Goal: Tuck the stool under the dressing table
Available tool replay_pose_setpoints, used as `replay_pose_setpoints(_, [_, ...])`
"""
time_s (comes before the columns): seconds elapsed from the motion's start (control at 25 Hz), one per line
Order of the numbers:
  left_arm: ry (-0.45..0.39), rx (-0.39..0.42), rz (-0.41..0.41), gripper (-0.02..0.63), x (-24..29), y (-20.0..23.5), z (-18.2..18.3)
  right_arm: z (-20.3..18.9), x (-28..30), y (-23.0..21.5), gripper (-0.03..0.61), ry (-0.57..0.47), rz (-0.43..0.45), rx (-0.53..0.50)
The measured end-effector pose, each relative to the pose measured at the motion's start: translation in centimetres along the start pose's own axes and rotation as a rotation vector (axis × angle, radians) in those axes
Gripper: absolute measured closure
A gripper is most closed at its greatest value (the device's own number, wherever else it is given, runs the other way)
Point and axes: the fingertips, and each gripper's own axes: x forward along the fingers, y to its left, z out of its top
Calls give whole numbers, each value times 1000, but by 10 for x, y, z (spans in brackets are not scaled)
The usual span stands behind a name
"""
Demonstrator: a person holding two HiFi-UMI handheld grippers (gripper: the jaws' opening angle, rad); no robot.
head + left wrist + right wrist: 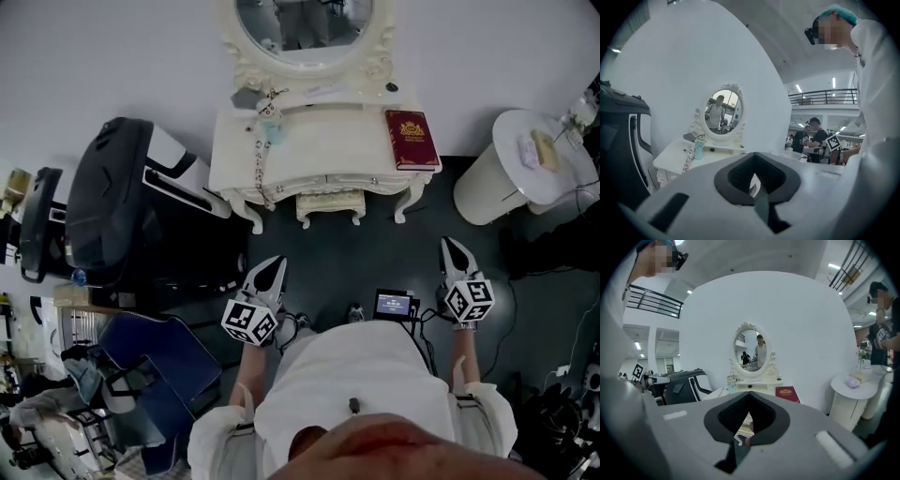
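Note:
The white carved dressing table [309, 155] stands against the back wall with its oval mirror [305, 28]. The small white stool [330, 204] sits between the table's legs, under its front edge. Both grippers hang in the air in front of the table, apart from it and from the stool. My left gripper [276, 264] is shut and holds nothing. To the right, my right gripper [449, 246] is shut and empty too. In the left gripper view the shut jaws [757, 182] point at the table [677, 157]. The right gripper view shows shut jaws [746, 425] below the mirror [752, 350].
A red book [411, 139], a bead string and a small bottle [269, 120] lie on the tabletop. A black massage chair [112, 202] stands left of the table, a round white side table [525, 164] to its right. Cables and a small screen [394, 304] lie on the dark floor.

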Motion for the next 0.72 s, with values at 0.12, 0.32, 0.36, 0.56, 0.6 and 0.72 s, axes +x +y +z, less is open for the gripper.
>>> replay_pose_setpoints(0.12, [-27, 10, -11, 607, -18, 15, 23, 27, -8, 30, 572, -15, 16, 2])
replay_pose_setpoints(0.32, [-102, 45, -25, 607, -65, 44, 65, 53, 14, 130, 572, -133, 75, 170])
replay_pose_setpoints(0.36, [-115, 46, -27, 607, -76, 49, 69, 54, 20, 155, 572, -150, 94, 192])
replay_pose_setpoints(0.56, [-134, 8, -62, 607, -107, 73, 72, 46, 42, 252, 572, -176, 152, 205])
replay_pose_setpoints(0.6, [-136, -8, -74, 607, -107, 77, 73, 43, 44, 264, 572, -172, 153, 199])
replay_pose_setpoints(0.72, [-135, -17, -136, 607, -100, 72, 73, 38, 41, 282, 572, -168, 134, 167])
